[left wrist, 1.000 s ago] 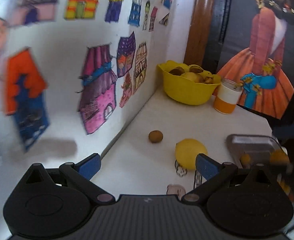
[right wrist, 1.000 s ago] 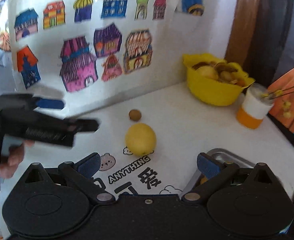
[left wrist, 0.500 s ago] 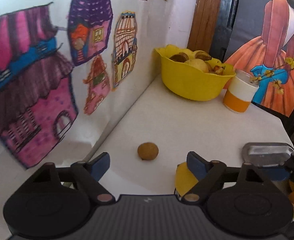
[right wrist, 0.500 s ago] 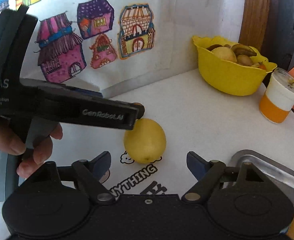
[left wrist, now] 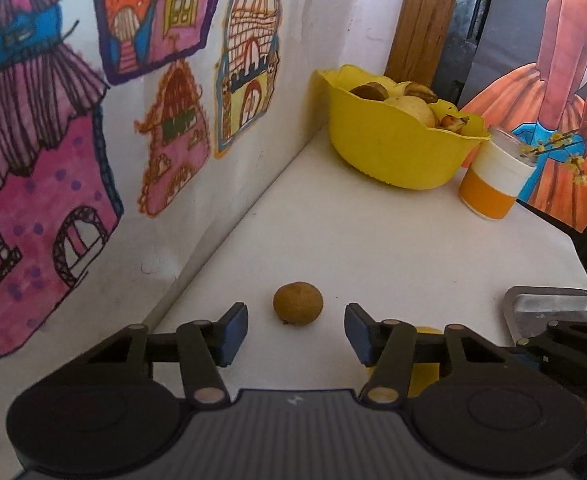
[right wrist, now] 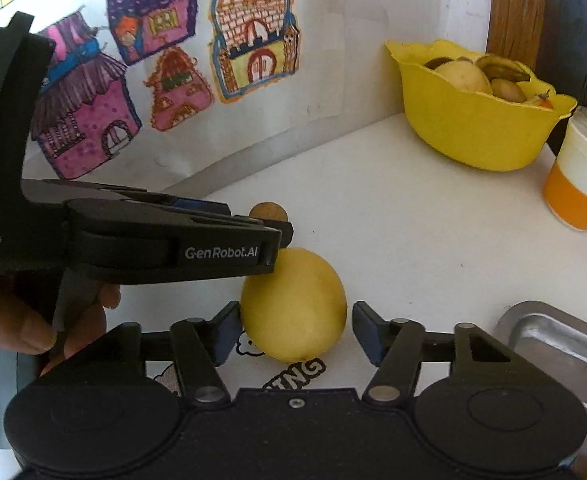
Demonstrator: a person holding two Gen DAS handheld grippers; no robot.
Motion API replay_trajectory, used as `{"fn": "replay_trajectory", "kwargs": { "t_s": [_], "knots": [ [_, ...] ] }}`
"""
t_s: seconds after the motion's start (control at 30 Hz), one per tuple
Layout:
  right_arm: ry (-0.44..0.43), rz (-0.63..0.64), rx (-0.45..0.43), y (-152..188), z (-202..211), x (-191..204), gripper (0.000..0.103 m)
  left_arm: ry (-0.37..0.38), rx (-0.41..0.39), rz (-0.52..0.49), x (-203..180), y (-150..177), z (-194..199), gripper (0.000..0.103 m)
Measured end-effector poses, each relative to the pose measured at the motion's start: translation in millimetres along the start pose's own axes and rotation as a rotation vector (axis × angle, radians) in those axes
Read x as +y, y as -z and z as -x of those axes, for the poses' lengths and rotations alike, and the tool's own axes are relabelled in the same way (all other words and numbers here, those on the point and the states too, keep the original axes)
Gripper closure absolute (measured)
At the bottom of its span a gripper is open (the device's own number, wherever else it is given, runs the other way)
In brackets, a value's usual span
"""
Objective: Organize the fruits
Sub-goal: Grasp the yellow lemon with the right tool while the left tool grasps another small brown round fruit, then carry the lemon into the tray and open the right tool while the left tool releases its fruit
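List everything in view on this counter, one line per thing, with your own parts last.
small round fruit: one, brown, on the counter between the left gripper's fingers, untouched.
lemon: one, yellow, on the counter between the right gripper's fingers.
bowl: one, yellow, back of the counter by the wall, holding several fruits.
cup: one, white over orange, beside the bowl.
metal tray: one, silver, right edge of the counter.
house drawings: several, pink, purple and yellow, on the wall.
counter: one, white.
left gripper: one, black with blue pads, jaws closing around the small round fruit.
right gripper: one, black with blue pads, jaws closing around the lemon.
hand: one, holding the left gripper's handle.
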State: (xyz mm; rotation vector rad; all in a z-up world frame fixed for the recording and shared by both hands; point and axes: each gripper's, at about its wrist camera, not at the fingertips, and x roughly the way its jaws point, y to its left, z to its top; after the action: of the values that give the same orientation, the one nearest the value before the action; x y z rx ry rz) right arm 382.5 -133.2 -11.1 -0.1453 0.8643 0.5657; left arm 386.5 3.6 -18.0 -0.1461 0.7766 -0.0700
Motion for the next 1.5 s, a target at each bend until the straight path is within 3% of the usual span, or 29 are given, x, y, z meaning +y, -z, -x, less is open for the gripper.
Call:
{"fn": "replay_trajectory", "kwargs": {
  "t_s": [0.27,0.4,0.9,1.23,1.5],
  "knots": [
    [-0.005,-0.015,0.005,-1.1,-8.1,-2.1,0.045,-0.006,-0.006,-0.008,-1.5,-4.1,-9.7,0.059],
    [-0.007,-0.027,-0.006,-0.9,-7.3,-4.9,0.045,0.003,-0.008,-0.008,-0.6,-3.6,-10.7,0.071],
    [-0.049,-0.095,-0.004,19.3,17.5,1.2,0.046,0.036,-0.013,-0.021,0.8,10.6,20.2,0.072],
    [-0.058,-0.207,-0.102,46.9,78.1,-8.3,0.046,0.058,-0.03,-0.032,-17.4,15.6,51.8,0.072],
    [0.033,-0.286,-0.256,65.8,152.5,-38.9,0.046,0.115,-0.06,-0.061,-58.5,13.2,72.9,0.072]
  ]
}}
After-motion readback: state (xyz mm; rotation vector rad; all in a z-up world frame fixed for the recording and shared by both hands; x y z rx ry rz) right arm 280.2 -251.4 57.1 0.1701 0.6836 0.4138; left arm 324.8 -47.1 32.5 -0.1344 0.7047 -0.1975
